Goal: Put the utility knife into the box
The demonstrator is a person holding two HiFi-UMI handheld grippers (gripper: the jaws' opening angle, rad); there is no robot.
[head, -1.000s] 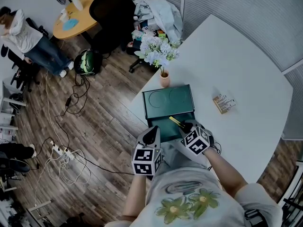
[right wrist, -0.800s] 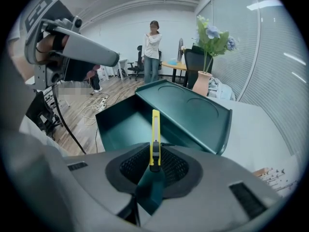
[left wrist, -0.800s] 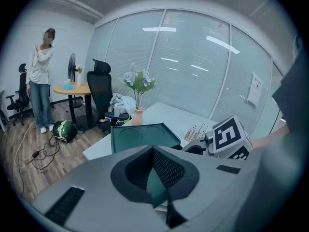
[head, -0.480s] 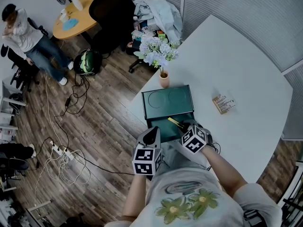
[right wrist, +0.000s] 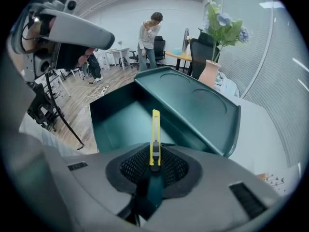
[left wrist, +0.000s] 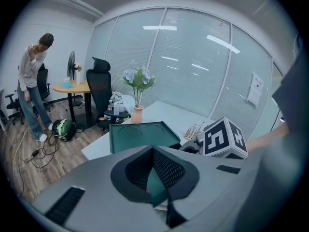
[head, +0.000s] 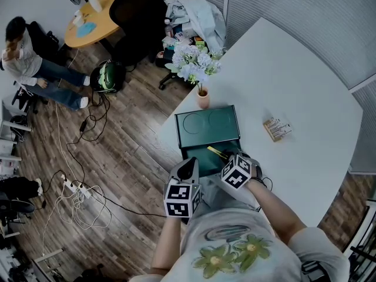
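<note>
The right claw (right wrist: pixel 153 154) is clamped on a slim yellow plastic utility knife (right wrist: pixel 155 132). Its two meshed pads press on the lower end of the handle, and the rest of the knife sticks out past the tips. The knife hangs above the open tray of the dark green rectangular plastic box (right wrist: pixel 120 120), clear of the tray floor, with its free end aimed toward the box's raised lid. From the head view, this claw (head: pixel 228 157) leans in over the box's near right edge. The box (head: pixel 218 127) lies on the white bench (head: pixel 294 81), lid folded back on the far side.

The left claw (left wrist: pixel 153 151) has its pads drawn together at the tips. It sits just outside the box's near left corner (head: pixel 187 166); whether it touches the wall I cannot tell. Beyond the box's lid stands a terracotta vase of pale flowers (head: pixel 204 98).
</note>
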